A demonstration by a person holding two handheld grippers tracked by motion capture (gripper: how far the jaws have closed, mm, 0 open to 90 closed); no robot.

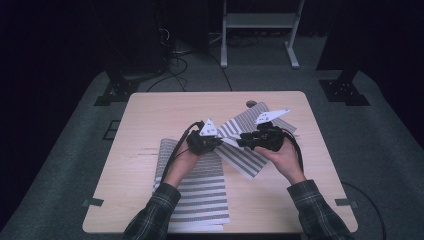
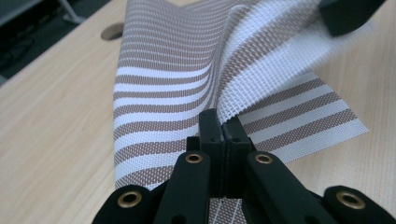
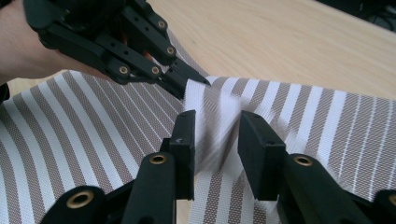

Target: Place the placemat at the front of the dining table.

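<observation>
Table: pale wooden tabletop (image 1: 150,115) with rounded corners, standing on grey carpet; a small round hole (image 2: 111,31) near its far edge.

Thing in hand: a woven mesh placemat with brown and white stripes (image 1: 250,142), lying at a slant right of the table's middle. Its near corner is lifted off the wood and folded upward, the weave showing plainly in the left gripper view (image 2: 168,79).

Second mat: a matching brown-and-white striped woven mat (image 1: 200,195) lies flat at the near edge, between the forearms, and passes under the left hand.

Left gripper (image 1: 220,141): black two-jaw tool with a grey three-cornered plate on top. Jaws together, pinched on the raised corner of the slanted mat; the fabric rises straight out from between the pads (image 2: 219,128). In the right gripper view its tip (image 3: 189,81) bites the mat's edge.

Right gripper (image 1: 241,142): black, same build, facing the left one, tips close together over the mat. Jaws apart, no earlier picture to compare; the lifted fabric stands in the gap, blurred, and neither pad (image 3: 187,140) presses on it.

Hands: left hand (image 1: 187,155) and right hand (image 1: 282,152) each wrap a gripper body; plaid sleeves enter from the near edge.

Background: dark room, white metal frame legs (image 1: 260,30) and loose cables (image 1: 175,60) beyond the table.
</observation>
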